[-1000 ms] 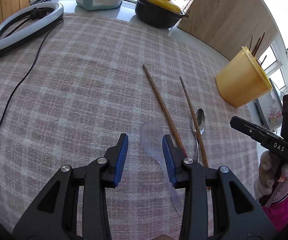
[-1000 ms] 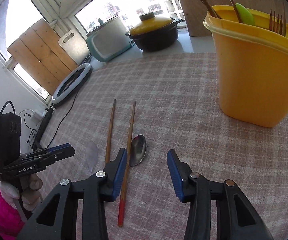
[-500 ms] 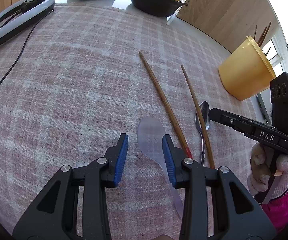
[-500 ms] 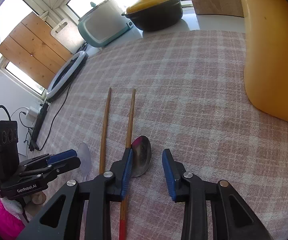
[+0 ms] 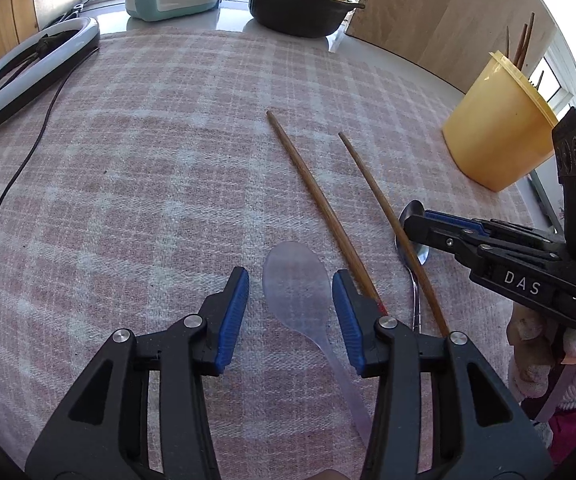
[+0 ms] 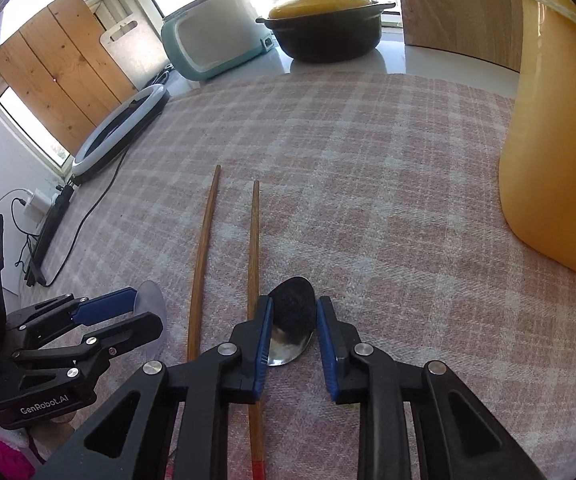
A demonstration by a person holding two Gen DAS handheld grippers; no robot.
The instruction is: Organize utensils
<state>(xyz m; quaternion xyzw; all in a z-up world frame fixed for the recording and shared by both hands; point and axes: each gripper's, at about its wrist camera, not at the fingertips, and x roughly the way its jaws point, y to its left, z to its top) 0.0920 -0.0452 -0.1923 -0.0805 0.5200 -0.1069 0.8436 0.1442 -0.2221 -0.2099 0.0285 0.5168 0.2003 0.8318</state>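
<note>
Right gripper closing, metal spoon bowl between jaws; left gripper opening astride clear spoon.

pink-and-white plaid tablecloth, yellow tub, brown wooden chopsticks, see-through clear spoon, shiny silver spoon, blue pads on black grippers

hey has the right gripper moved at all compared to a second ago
Yes. The right gripper has dropped forward over the metal spoon; the bowl now sits between its closing jaws, and the yellow container looms nearer at the right wrist view's edge.
</note>
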